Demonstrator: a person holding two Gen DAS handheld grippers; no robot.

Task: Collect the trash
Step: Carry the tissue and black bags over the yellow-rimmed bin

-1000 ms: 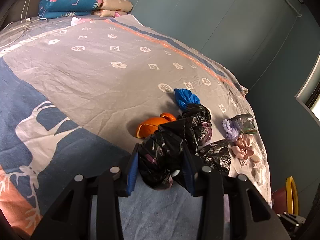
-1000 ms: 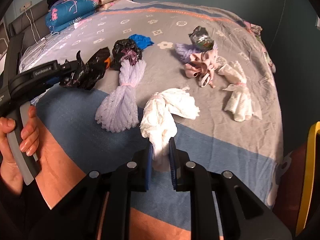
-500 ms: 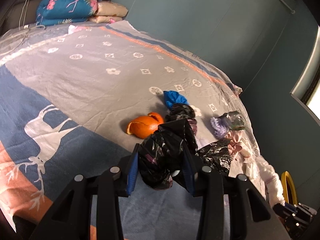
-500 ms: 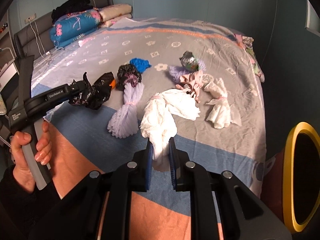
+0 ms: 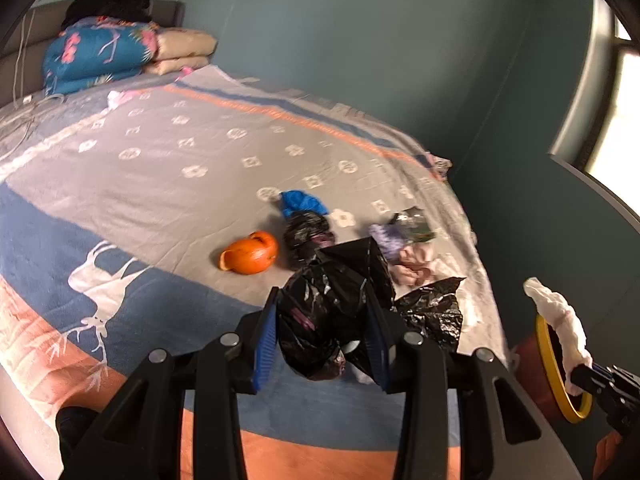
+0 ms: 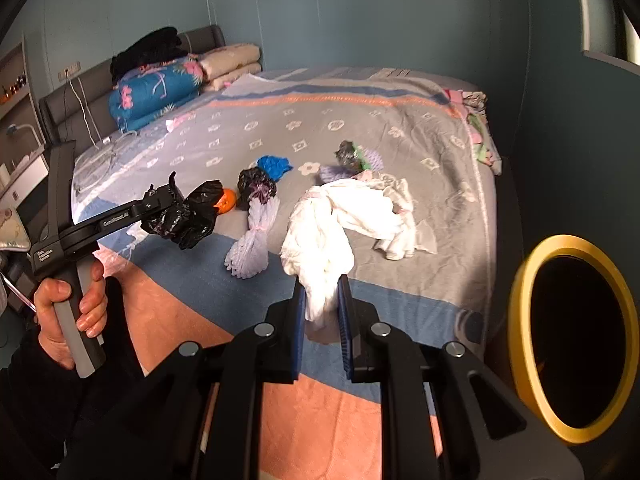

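Change: over the last second both loads rose off the bed [image 6: 440, 184] and swung toward the yellow-rimmed bin [image 6: 576, 336].
Right gripper [image 6: 322, 316]: pinching the white bag [image 6: 320, 248], now just beside the bin's mouth.
Left gripper [image 5: 322, 340]: clamped on the black bag [image 5: 320, 320], farther from the bin.
Left behind: orange peel [image 5: 250, 256], blue wad [image 5: 302, 202], well away from the bin.
Meaning: likely the white bag drops first.

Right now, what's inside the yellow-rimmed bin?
Nothing visible: the yellow-rimmed bin shows only a dark interior, its bottom hidden in shadow. The white bag in the right gripper is outside it.
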